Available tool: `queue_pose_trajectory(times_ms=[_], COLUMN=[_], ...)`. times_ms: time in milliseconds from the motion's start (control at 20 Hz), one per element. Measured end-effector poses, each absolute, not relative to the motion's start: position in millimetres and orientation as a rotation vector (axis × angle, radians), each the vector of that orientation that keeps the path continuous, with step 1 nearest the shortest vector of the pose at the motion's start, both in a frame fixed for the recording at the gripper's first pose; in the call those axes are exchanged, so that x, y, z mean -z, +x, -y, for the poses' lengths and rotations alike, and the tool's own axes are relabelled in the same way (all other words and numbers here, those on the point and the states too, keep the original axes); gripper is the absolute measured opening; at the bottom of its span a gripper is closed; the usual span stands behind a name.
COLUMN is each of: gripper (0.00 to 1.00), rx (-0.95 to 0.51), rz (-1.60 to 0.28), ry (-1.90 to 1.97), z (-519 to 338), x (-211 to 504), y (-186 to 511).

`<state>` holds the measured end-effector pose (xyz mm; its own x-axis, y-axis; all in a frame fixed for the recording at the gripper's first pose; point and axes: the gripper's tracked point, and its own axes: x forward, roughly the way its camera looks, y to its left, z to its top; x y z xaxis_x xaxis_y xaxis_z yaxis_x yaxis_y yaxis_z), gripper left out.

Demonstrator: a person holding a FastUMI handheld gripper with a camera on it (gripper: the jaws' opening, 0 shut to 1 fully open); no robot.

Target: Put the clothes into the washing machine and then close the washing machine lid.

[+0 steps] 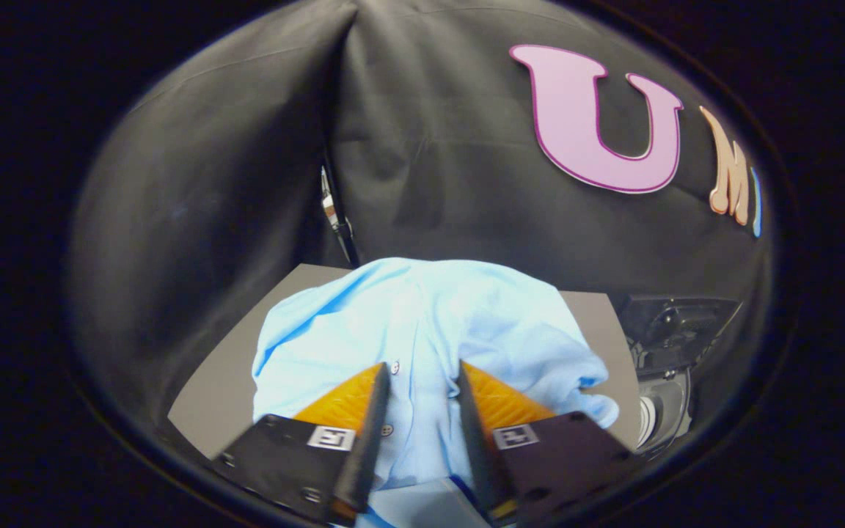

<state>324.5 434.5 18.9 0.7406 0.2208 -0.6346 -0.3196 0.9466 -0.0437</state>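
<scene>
A light blue shirt (pixel 422 323) lies crumpled in a mound on a grey table (pixel 221 389), in front of the booth's black cloth wall. The gripper (pixel 422 378) points at the shirt from close by. Its two fingers (pixel 375 411), black with orange ridged backs, stand apart with a gap between them. The shirt's front, with a row of small buttons, shows in that gap, and the rest of the shirt spreads just ahead of the fingertips and to both sides. Whether the fingertips touch the cloth cannot be told; they do not press on it from both sides. To the right of the shirt, past the table's edge, stands a dark piece of camera gear (pixel 668 345).
</scene>
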Motion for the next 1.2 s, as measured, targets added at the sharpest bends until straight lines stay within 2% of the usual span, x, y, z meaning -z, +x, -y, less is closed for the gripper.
queue_pose_trajectory(times_ms=[50,150,250,350,400,650,1200], gripper=[0.37,0.37,0.13,0.13,0.04,0.04,0.03], rx=[-0.302,-0.305,-0.310,-0.321,-0.330,-0.403,-0.305], rz=[-0.678,-0.669,-0.661,-0.650,-0.636,-0.626,-0.562], ry=[-0.161,-0.149,-0.151,-0.163,-0.159,-0.092,-0.103], z=[-434,-431,-434,-432,-432,-428,-280], x=[-19,-22,-23,-26,-27,-46,-105], y=[323,321,321,318,315,311,325])
